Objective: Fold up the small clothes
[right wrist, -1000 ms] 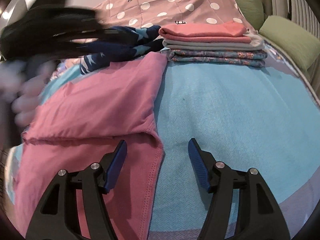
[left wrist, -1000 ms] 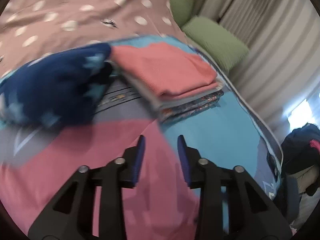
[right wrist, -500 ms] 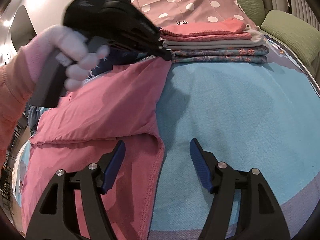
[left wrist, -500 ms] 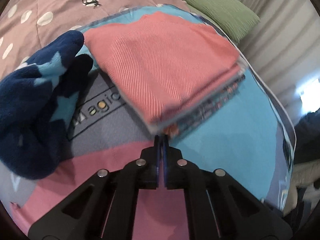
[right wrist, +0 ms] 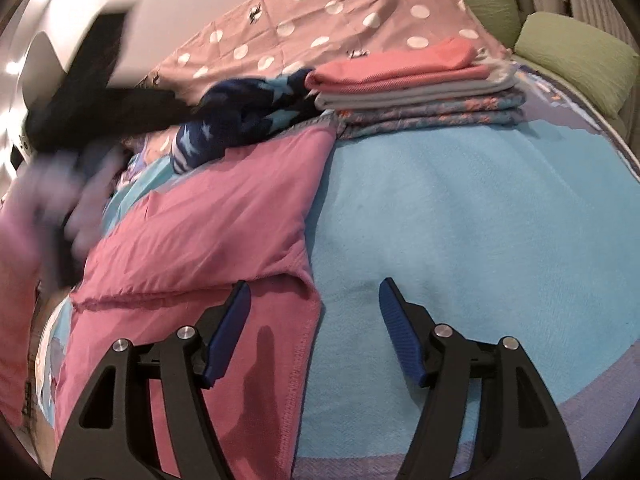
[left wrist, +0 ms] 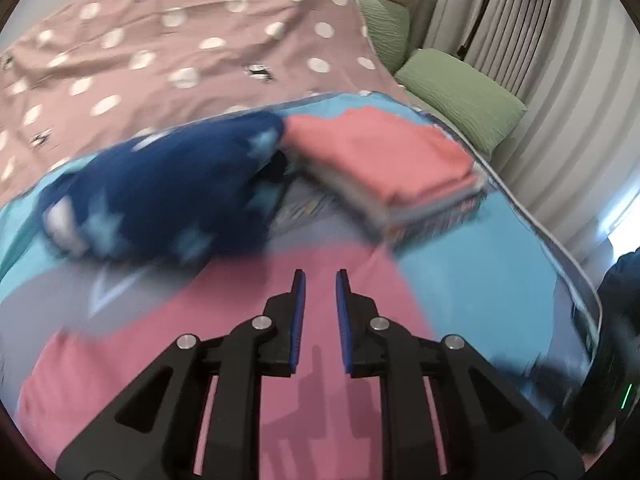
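**Pink garment half-folded on blanket; both grippers empty**

The blue blanket covers the bed, with the dotted duvet behind it. The pink garment lies flat on the blanket's left part, one layer folded over. At the far edge sits the folded stack, coral piece on top; the navy star garment lies crumpled just beside it. The right gripper hovers over the pink garment's hem, jaws spread, just closing somewhat, nothing between them. The left gripper shows a narrow gap, just reopened, pinching nothing.
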The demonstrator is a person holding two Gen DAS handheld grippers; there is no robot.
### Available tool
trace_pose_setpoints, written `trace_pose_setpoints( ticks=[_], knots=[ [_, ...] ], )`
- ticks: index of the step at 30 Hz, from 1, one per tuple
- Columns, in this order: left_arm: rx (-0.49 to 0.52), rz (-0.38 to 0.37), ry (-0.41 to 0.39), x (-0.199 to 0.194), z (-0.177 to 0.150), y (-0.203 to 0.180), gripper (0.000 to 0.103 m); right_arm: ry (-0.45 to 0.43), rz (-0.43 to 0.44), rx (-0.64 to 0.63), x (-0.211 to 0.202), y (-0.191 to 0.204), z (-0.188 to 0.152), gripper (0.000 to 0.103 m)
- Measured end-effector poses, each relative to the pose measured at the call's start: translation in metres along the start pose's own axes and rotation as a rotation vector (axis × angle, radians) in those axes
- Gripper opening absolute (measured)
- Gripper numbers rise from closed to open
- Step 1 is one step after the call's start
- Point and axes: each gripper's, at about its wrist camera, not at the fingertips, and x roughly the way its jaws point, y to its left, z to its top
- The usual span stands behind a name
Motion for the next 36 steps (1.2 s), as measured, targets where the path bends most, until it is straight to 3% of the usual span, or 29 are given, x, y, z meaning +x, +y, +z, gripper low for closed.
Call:
trace_pose_setpoints(
  ticks=[1,3,6,7,8,10,12,14,15,18,21,24,26,29,32,34,36],
  knots=[
    [0.000,0.017,0.004,-0.011,-0.020,0.008,0.014,-0.017,0.002,0.003,-0.005,0.001,0.002,0.042],
    [-0.004,0.034,0.017,-0.021,-0.052,0.020,0.014,-0.046,0.049,-0.010,-0.011,0.009,0.009,0.031],
    [-0.030,0.074,0.076,-0.012,-0.094,0.031,0.014,-0.007,0.073,-0.119,0.003,0.039,0.022,0.027],
    [-0.047,0.078,0.061,-0.007,-0.103,0.032,0.017,0.027,0.067,-0.148,0.013,0.047,0.024,0.026],
    [-0.035,0.089,0.038,-0.006,-0.107,0.031,0.017,0.084,-0.006,-0.170,0.032,0.052,0.024,0.024],
    [-0.040,0.106,0.017,-0.009,-0.108,0.028,0.017,0.158,-0.119,-0.142,0.056,0.041,0.018,0.006],
    [-0.092,0.095,0.012,-0.020,-0.111,0.031,0.020,0.154,-0.037,-0.046,0.053,0.022,0.018,0.003],
    [-0.157,0.114,-0.039,-0.047,-0.122,0.044,0.039,0.167,-0.021,-0.051,0.049,0.016,0.017,0.000],
    [-0.176,0.143,-0.067,-0.056,-0.127,0.049,0.042,0.164,-0.011,-0.070,0.048,0.016,0.015,0.000],
    [-0.296,0.248,-0.162,-0.106,-0.160,0.090,0.043,0.180,-0.004,-0.077,0.043,0.017,0.018,0.000],
    [-0.534,0.294,-0.280,-0.166,-0.210,0.151,0.047,0.197,-0.051,-0.107,0.035,0.035,0.033,0.006],
    [-0.688,0.264,-0.328,-0.191,-0.248,0.192,0.047,0.184,-0.008,-0.210,0.034,0.085,0.063,0.008],
    [-0.763,0.189,-0.350,-0.192,-0.268,0.212,0.038,0.191,0.040,-0.333,0.040,0.138,0.078,0.014],
    [-0.745,0.081,-0.333,-0.178,-0.270,0.213,0.033,0.224,0.127,-0.503,0.055,0.218,0.085,0.027],
    [-0.671,0.099,-0.291,-0.169,-0.261,0.200,0.033,0.279,0.217,-0.674,0.082,0.306,0.082,0.032],
    [-0.674,0.124,-0.268,-0.162,-0.263,0.198,0.033,0.318,0.249,-0.763,0.107,0.360,0.075,0.033],
    [-0.703,0.102,-0.271,-0.163,-0.270,0.205,0.033,0.382,0.274,-0.816,0.141,0.404,0.067,0.034]
  ],
)
